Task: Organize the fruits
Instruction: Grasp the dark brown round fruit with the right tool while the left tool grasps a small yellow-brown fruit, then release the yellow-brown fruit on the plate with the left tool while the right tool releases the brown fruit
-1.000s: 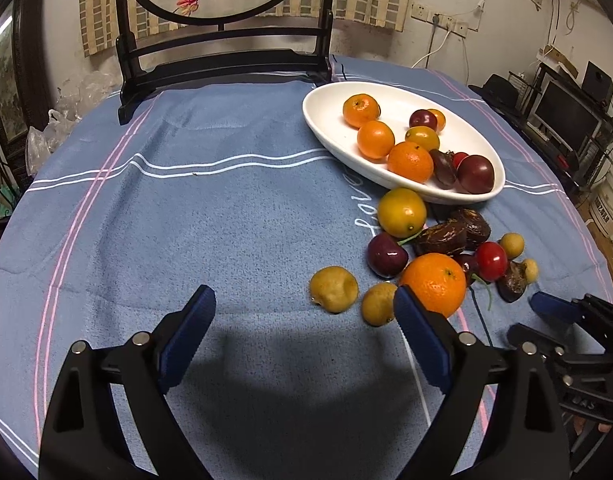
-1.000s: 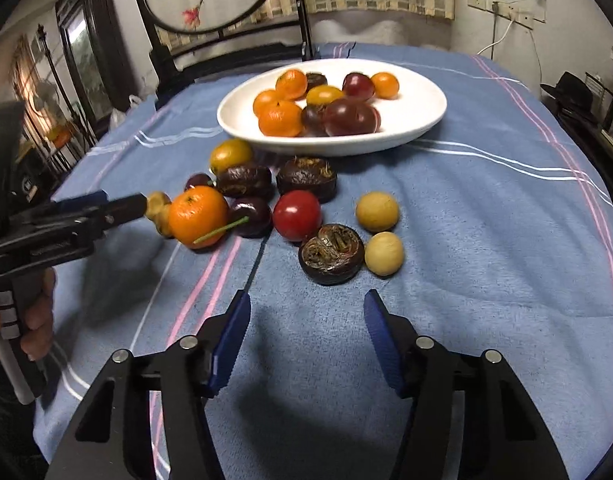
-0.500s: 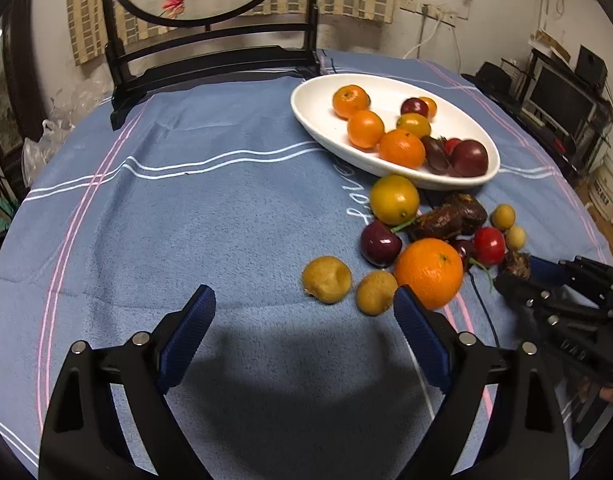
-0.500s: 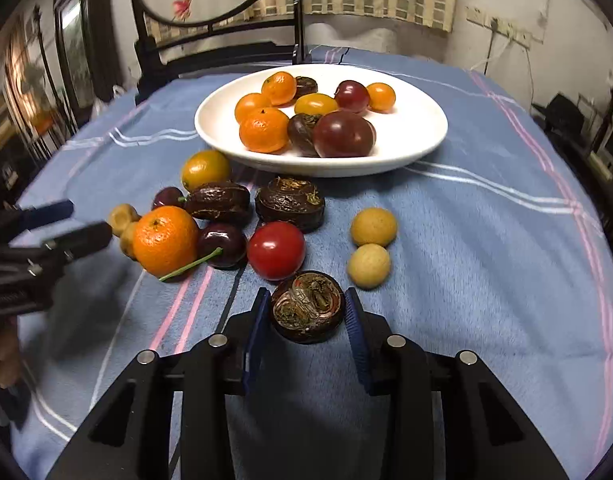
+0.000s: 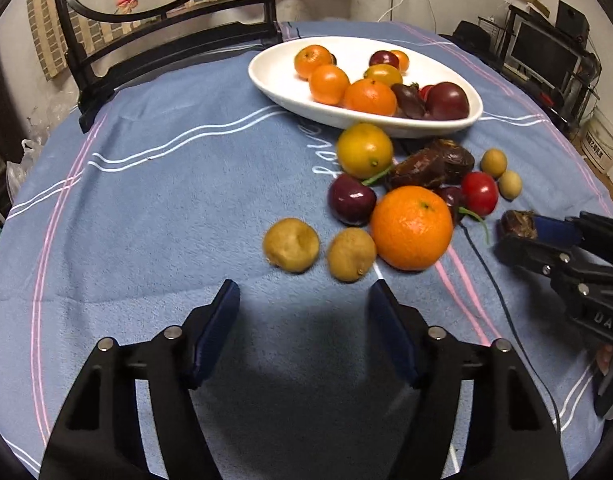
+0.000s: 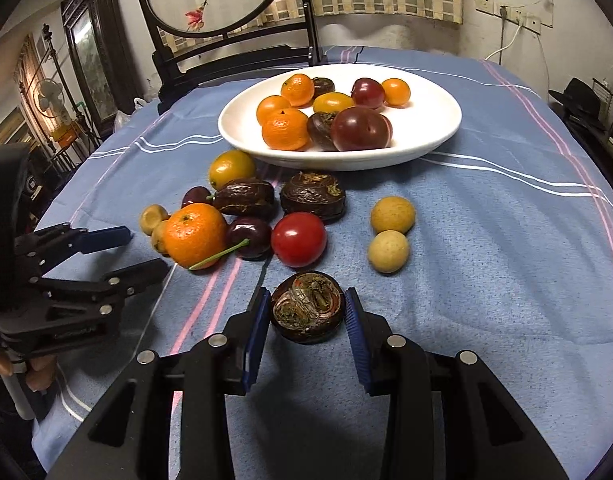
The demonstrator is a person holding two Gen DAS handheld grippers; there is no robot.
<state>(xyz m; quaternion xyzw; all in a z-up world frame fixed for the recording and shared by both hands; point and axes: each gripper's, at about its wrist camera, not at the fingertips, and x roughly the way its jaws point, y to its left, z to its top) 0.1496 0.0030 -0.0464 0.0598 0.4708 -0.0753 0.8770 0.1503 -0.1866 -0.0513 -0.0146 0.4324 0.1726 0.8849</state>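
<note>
A white plate [image 5: 274,80] [image 6: 426,140] at the back of the blue cloth holds several oranges, plums and dark fruits. More fruit lies loose in front of it. My right gripper [image 6: 306,298] [image 5: 518,236] is shut on a dark brown wrinkled fruit [image 6: 306,308] [image 5: 516,222] resting on the cloth. My left gripper [image 5: 304,312] [image 6: 140,254] is closing with nothing between its pads. Two tan fruits [image 5: 292,244] [image 5: 351,254] lie just beyond its tips, and a big orange [image 5: 412,228] [image 6: 194,236] sits right of them.
Loose on the cloth are a yellow citrus [image 6: 231,168], a red tomato [image 6: 298,238], two plums, two dark brown fruits [image 6: 312,194] and two pale round fruits [image 6: 392,214]. A dark chair [image 5: 166,40] stands behind the table. A screen [image 5: 542,52] is at the far right.
My right gripper moved forward and shut on the dark brown fruit. My left gripper's jaws have narrowed, and its view has rolled slightly.
</note>
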